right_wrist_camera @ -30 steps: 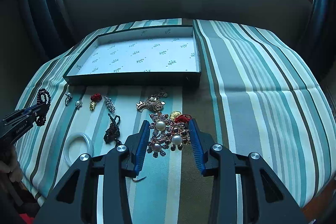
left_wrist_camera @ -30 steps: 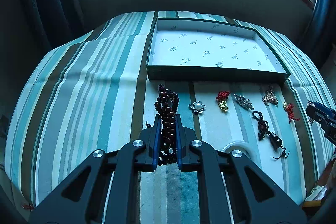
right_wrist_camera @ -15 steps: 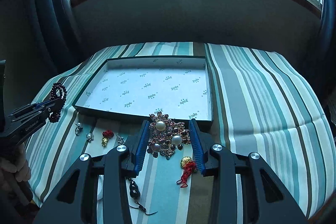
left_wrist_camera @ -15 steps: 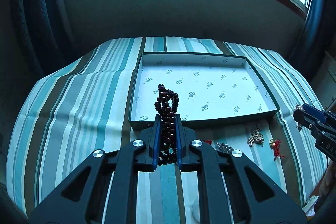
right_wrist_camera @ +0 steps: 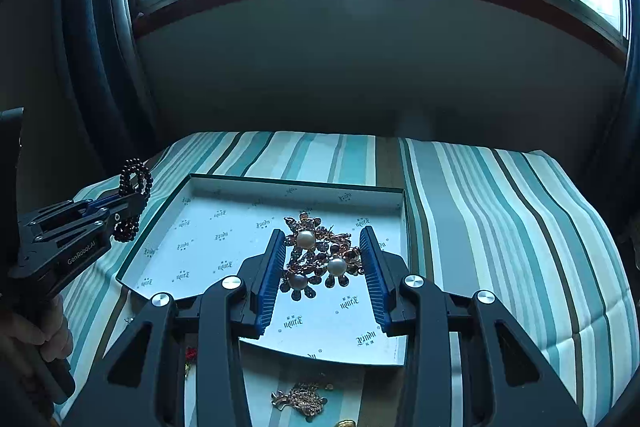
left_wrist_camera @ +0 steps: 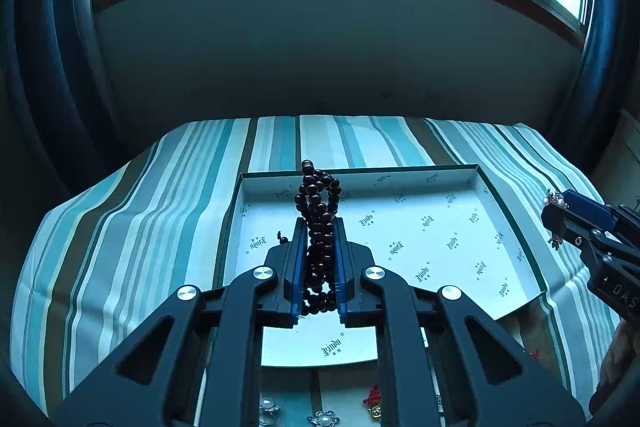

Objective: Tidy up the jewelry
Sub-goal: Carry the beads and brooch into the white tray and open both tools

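Both pieces held over the open box, ready to be set down.

The dark bead bracelet (left_wrist_camera: 318, 223) is clenched in the left tool (left_wrist_camera: 318, 227) above the left part of the shallow paper-lined box (left_wrist_camera: 486, 195); the pearl brooch (right_wrist_camera: 318, 259) is gripped between the blue pads of the right tool (right_wrist_camera: 322, 247) above the right part. Best, I judge, to lower each close to the lining before letting go, so the beads settle in a coil and the brooch lands flat, well apart. Smaller pieces, among them a gold filigree brooch (right_wrist_camera: 300, 401), wait on the striped surface (right_wrist_camera: 500, 227) near the front rim.
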The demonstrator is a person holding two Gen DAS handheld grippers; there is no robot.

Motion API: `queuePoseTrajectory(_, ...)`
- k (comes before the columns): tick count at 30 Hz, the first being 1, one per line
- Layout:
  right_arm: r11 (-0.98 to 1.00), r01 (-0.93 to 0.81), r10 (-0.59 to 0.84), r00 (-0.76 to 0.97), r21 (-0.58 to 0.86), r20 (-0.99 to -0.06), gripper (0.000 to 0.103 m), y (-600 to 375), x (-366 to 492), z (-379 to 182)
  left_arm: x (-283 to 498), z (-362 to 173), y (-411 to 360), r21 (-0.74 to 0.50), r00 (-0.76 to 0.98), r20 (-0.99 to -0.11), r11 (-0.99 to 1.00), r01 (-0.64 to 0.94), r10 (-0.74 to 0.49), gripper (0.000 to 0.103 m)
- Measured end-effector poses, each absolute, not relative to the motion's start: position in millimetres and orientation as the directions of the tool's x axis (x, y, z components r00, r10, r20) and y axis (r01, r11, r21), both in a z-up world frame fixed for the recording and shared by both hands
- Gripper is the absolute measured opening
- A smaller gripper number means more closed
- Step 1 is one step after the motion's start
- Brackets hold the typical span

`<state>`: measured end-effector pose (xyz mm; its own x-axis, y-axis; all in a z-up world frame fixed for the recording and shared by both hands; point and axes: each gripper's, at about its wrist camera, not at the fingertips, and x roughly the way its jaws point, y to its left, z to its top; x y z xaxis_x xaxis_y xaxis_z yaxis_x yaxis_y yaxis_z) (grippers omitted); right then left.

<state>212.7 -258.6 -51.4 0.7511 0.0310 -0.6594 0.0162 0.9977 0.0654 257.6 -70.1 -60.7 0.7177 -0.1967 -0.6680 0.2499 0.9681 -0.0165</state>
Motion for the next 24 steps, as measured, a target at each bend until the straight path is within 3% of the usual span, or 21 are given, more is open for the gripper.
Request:
queuePoseTrajectory(9,0.998,0.035,0.020,0.646,0.055,-0.763,0.039,-266,226,-110,272,-126,-70,0.009,0.628,-0.764,0.970,0.241,-0.149,0.012)
queuePoseTrajectory(19,0.998,0.046,0.007,0.586,0.042,-0.810,0.039,-268,232,-137,279,-151,-69,0.006,0.585,-0.799,0.971,0.239,-0.139,0.013)
queuePoseTrajectory(24,0.998,0.049,0.001,0.585,0.037,-0.811,0.041,-269,234,-139,278,-155,-69,0.007,0.583,-0.802,0.974,0.227,-0.131,0.020)
